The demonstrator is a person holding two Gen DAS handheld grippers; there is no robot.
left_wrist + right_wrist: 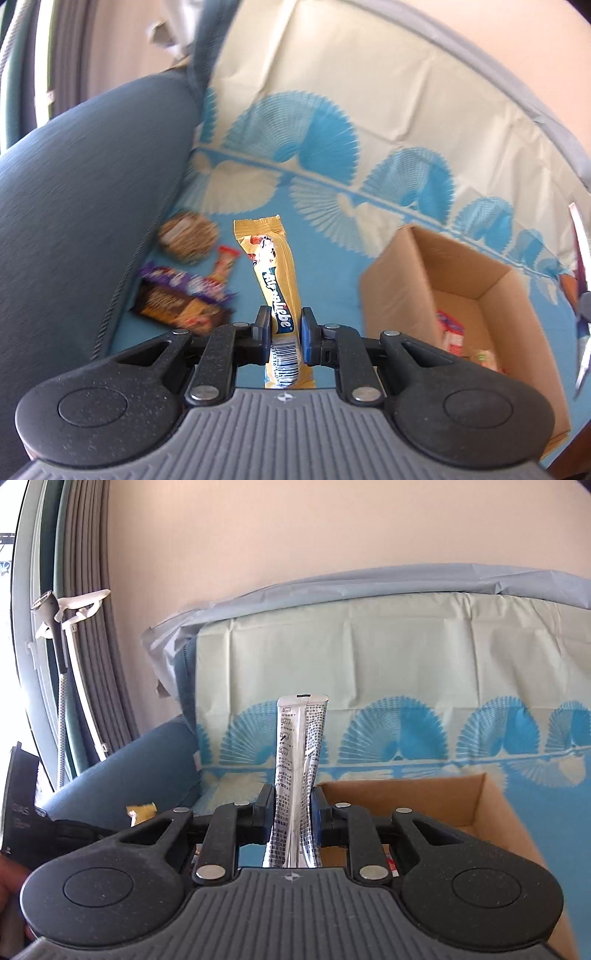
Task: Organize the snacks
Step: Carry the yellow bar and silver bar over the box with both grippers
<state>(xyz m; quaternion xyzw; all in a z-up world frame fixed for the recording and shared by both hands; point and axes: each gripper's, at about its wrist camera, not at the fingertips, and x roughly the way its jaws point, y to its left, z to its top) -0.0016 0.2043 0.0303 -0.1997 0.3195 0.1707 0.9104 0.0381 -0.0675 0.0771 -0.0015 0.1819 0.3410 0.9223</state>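
My left gripper (284, 325) is shut on a yellow Alpenliebe candy stick (271, 269) that stands up between its pads, above the blue patterned cloth (332, 266). To its right sits an open cardboard box (461, 280) with a few packets at its bottom. My right gripper (291, 805) is shut on a silver sachet with black print (301, 746), held upright just in front of the cardboard box (443, 797). A round biscuit pack (188, 234), a red-and-white wrapper (223, 266), a purple packet (184, 284) and a brown packet (177, 314) lie at the left by the cushion.
A dark blue cushion (85, 192) bounds the left side. The patterned cloth (388, 686) hangs over the sofa back below a beige wall. A white holder (77, 605) and grey curtain stand at the far left. A hand (9, 886) and the other gripper's body (22, 808) show at the left edge.
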